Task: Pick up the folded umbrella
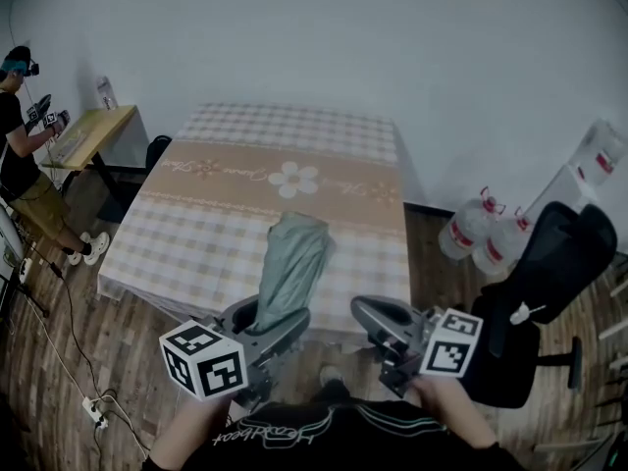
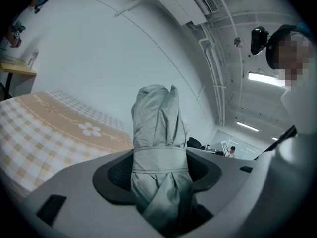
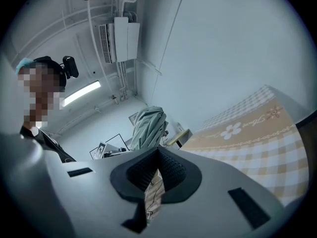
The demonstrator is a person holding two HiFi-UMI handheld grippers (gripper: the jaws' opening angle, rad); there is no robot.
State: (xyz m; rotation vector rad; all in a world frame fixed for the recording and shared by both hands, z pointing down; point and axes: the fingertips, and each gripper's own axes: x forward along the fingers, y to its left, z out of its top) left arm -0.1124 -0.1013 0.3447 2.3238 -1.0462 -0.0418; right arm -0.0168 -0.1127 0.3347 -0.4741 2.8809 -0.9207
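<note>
The folded umbrella [image 1: 292,268] is a grey-green bundle with a strap round its middle. My left gripper [image 1: 267,320] is shut on its lower part and holds it upright, off the checked tablecloth [image 1: 211,248]. In the left gripper view the umbrella [image 2: 158,133] fills the space between the pads, with the left gripper [image 2: 158,170] closed at its strap. My right gripper [image 1: 371,314] hangs to the right near the table's front edge, shut and holding nothing. In the right gripper view the right gripper [image 3: 157,170] has its pads nearly touching, and the umbrella [image 3: 147,128] shows beyond them.
A black office chair [image 1: 554,283] and large water bottles [image 1: 481,229] stand on the wooden floor at the right. At the far left a person [image 1: 20,135] stands by a small wooden desk [image 1: 93,130]. A power strip with its cable [image 1: 93,410] lies on the floor at the lower left.
</note>
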